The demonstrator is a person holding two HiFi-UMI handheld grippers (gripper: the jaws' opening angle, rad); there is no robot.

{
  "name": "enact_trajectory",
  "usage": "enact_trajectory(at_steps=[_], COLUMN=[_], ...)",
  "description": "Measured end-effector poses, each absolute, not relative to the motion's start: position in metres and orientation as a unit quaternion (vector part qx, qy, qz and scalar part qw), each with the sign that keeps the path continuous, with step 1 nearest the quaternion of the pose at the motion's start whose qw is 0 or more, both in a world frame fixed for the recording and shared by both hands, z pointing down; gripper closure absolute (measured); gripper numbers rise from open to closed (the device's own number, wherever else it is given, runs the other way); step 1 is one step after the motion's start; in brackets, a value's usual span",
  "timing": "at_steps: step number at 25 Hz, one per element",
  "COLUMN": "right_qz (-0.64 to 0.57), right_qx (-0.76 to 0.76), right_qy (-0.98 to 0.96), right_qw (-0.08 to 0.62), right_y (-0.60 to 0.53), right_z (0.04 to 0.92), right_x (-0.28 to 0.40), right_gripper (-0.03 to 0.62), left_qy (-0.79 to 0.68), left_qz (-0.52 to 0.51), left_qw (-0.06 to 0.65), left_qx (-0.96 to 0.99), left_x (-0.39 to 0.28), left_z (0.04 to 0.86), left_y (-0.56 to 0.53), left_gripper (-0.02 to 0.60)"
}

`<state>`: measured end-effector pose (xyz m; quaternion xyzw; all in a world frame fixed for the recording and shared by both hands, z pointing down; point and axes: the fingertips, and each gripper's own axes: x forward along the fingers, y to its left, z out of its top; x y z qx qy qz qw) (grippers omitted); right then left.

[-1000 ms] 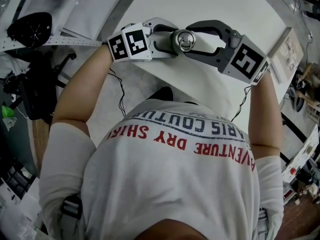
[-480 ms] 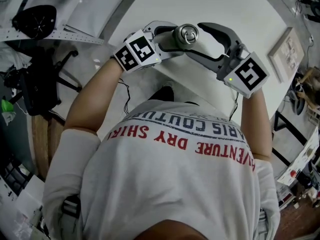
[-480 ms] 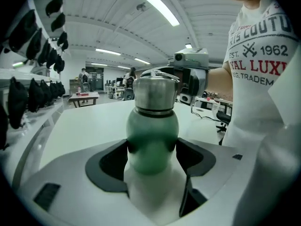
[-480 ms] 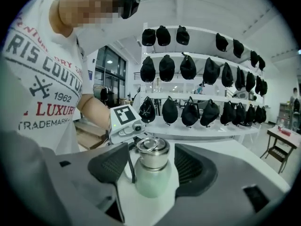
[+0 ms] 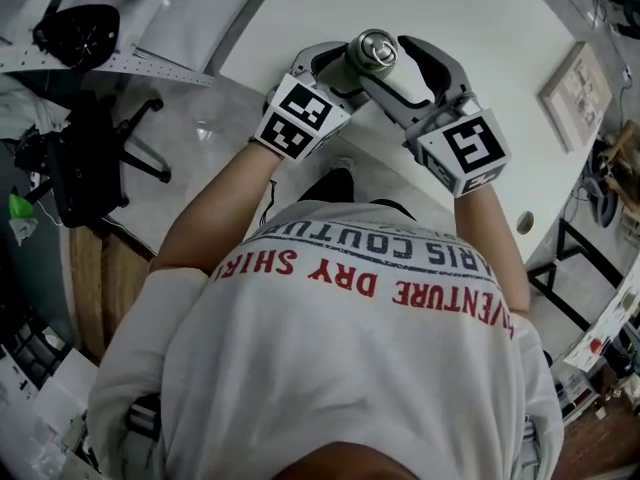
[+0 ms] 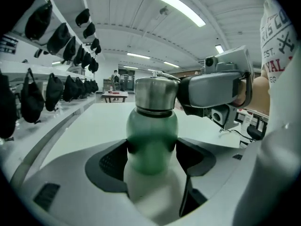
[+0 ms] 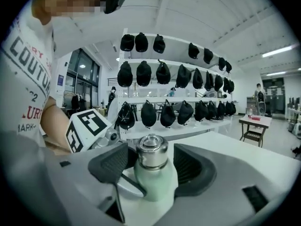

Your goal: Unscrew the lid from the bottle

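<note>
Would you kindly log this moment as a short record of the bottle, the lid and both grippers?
bottle: green body, lid on
lid: metal, seated on the bottle's neck
left gripper: shut on the bottle's body
right gripper: jaws have just been opening; lid between them, not gripped
task state: lid not yet off

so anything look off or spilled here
Nothing stands out. The rounded green bottle sits squarely gripped in the left claw, its steel lid on, no spill. The right claw, jaws just opened, stands loosely round the lid.
</note>
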<state>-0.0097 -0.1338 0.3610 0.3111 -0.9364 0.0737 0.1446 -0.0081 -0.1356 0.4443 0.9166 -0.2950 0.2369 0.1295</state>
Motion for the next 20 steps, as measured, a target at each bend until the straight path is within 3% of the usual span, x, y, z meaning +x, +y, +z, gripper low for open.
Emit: enact_trajectory(at_steps=[20], right_qz=[0.058], right_qx=[0.368], right_qy=[-0.915], right_qw=[0.153], right_y=[-0.146], right_z=[0.363], right_x=[-0.015], right_gripper=[0.359], left_qy=[-0.365], left_qz=[0.216], left_qw=[0.146], left_qx=[0.894], left_x=[-0.006], left_z=[0.444], left_y=[-0.138], left_gripper=[0.244])
